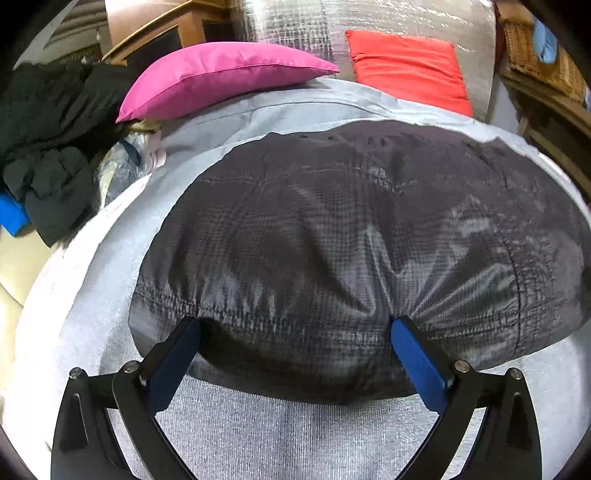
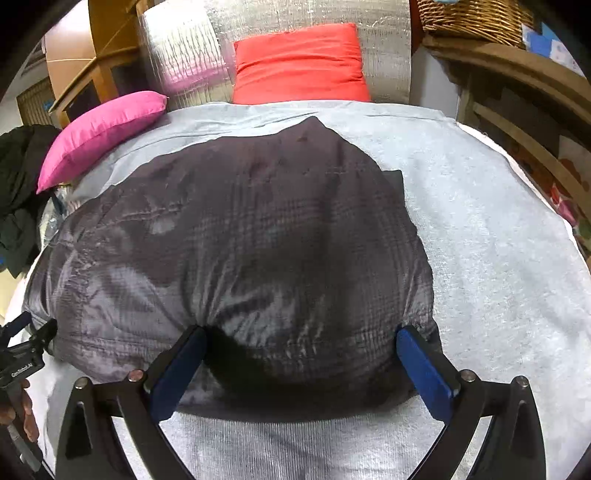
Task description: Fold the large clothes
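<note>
A dark grey puffy jacket (image 1: 351, 240) lies spread over a light grey cloth-covered surface (image 1: 258, 435). My left gripper (image 1: 295, 323) is open wide, its blue-padded fingers (image 1: 417, 362) straddling the jacket's near hem towards its left side. In the right wrist view the same jacket (image 2: 240, 229) fills the middle. My right gripper (image 2: 301, 330) is also open wide, with its fingers (image 2: 424, 369) on either side of the near hem by the jacket's right corner. The hem bulges between each pair of fingers. Part of the left gripper (image 2: 22, 350) and a hand (image 2: 27, 410) show at the far left.
A pink cushion (image 1: 221, 74) and a red cushion (image 1: 406, 66) rest at the far end against silver foil padding (image 2: 295, 11). Dark clothes (image 1: 48, 147) are heaped at the left. Wooden shelving (image 2: 517, 96) with a wicker basket (image 2: 472, 18) stands at the right.
</note>
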A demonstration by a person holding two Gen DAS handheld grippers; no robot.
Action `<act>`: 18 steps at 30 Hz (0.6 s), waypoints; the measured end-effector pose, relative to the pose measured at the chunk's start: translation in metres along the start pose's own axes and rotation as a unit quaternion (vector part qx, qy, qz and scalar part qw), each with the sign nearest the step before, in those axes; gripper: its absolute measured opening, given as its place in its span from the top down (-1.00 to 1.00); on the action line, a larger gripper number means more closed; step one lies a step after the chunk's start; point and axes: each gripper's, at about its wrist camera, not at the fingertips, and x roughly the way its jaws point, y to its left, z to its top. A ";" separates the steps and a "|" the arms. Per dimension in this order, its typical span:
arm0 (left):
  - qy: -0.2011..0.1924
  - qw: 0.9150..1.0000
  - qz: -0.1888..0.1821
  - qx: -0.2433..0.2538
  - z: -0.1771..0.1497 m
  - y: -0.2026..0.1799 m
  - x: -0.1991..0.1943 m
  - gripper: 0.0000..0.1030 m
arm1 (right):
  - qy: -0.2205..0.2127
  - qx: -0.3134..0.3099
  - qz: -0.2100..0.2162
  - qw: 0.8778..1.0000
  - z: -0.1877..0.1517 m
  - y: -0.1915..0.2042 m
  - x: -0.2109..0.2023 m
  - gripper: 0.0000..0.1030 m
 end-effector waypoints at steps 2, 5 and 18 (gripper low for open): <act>-0.011 1.000 -0.003 -0.015 0.003 0.006 -0.010 -0.98 | -0.012 0.028 0.029 0.999 0.001 -0.012 -0.014 -1.00; -0.035 0.999 0.003 -0.032 0.008 0.016 -0.023 -0.98 | -0.035 0.049 0.053 0.997 0.004 -0.024 -0.032 -1.00; -0.021 0.999 0.029 -0.016 -0.001 0.019 0.003 -1.00 | -0.035 -0.032 -0.008 0.999 -0.020 -0.009 -0.010 -1.00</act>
